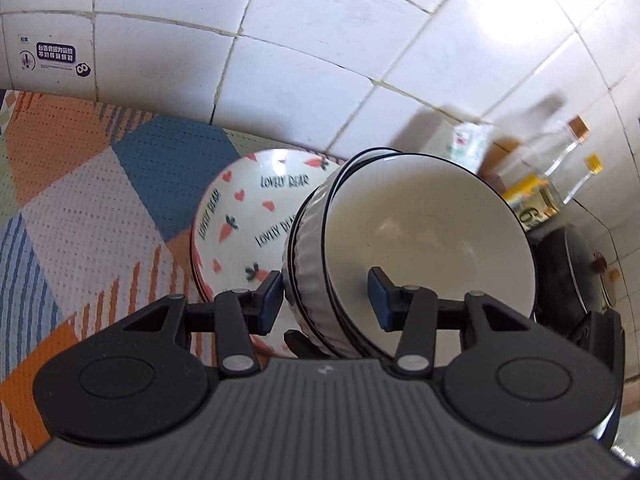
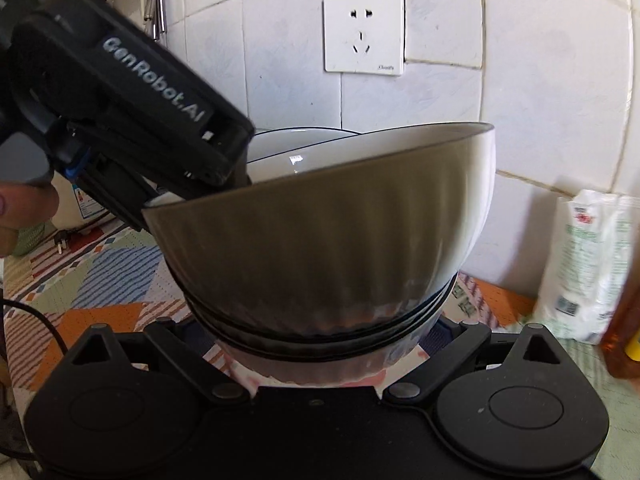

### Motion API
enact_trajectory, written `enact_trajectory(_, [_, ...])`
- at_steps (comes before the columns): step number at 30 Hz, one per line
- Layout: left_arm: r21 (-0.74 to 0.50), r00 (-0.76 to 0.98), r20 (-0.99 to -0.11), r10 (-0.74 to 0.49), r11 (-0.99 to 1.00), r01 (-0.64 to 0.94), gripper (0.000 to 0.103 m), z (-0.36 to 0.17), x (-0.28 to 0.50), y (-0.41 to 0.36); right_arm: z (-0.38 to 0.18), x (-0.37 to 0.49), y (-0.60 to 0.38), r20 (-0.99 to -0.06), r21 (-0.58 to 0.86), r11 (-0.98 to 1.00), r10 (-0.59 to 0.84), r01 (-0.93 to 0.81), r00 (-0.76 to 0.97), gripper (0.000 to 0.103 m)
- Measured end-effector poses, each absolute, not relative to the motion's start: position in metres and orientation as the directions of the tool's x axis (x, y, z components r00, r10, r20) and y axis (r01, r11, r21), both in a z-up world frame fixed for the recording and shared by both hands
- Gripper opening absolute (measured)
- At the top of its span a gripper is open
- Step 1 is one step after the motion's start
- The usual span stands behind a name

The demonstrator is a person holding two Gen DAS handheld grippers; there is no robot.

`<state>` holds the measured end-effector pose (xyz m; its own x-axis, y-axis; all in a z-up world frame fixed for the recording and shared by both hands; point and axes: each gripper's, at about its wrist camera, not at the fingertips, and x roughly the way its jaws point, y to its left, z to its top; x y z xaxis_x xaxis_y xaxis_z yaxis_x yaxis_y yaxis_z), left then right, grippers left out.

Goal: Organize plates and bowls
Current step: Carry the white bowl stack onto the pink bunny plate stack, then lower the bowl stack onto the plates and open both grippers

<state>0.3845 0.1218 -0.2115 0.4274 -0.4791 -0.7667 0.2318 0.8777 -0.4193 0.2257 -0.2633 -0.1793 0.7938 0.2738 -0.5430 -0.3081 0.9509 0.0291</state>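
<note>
A stack of nested white bowls with black rims and ribbed outsides hangs tilted over the patchwork mat. My left gripper is shut on the stack's rim, one pad outside and the other inside the top bowl. Behind it sits a carrot-print "Lovely Bear" bowl. In the right wrist view the stack fills the middle, with the left gripper clamped on its rim at the upper left. The stack's base sits between the arms of my right gripper, whose fingertips are hidden under it.
The tiled wall is close behind. Glass bottles, a yellow package and a dark pan stand to the right. The right wrist view shows a wall socket, a white bag, an amber bottle and a hand.
</note>
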Motion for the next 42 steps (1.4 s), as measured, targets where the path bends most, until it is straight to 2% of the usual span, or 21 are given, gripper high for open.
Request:
enact_trajectory(6, [-0.374, 0.407, -0.797, -0.446, 0.894, 0.247, 0.044, -0.225, 0.406, 0.110, -0.195, 0.251, -0.267, -0.566, 0.024, 0.947, 0.277, -0.321, 0.776, 0.100])
enact_trajectory(12, [-0.433, 0.358, -0.805, -0.473, 0.881, 0.190, 0.044, -0.245, 0.423, 0.111, -0.205, 0.268, -0.268, -0.609, 0.021, 0.943, 0.276, -0.332, 0.744, 0.100])
enact_trajectory(17, [-0.436, 0.335, -0.816, -0.471, 0.882, 0.177, 0.044, -0.255, 0.428, 0.109, -0.214, 0.279, -0.261, -0.635, 0.021, 0.942, 0.272, -0.336, 0.723, 0.100])
enact_trajectory(22, [-0.446, 0.353, -0.804, -0.478, 0.878, 0.173, 0.044, -0.257, 0.429, 0.111, -0.213, 0.281, -0.258, -0.623, 0.043, 0.952, 0.263, -0.304, 0.736, 0.100])
enact_trajectory(30, [-0.380, 0.357, -0.825, -0.438, 0.897, 0.224, 0.045, -0.251, 0.428, 0.109, -0.210, 0.289, -0.249, -0.680, 0.051, 0.968, 0.214, -0.246, 0.701, 0.099])
enact_trajectory(42, [-0.355, 0.406, -0.804, -0.434, 0.899, 0.256, 0.051, -0.214, 0.393, 0.115, -0.191, 0.224, -0.242, -0.648, 0.039, 0.989, 0.135, -0.144, 0.750, 0.099])
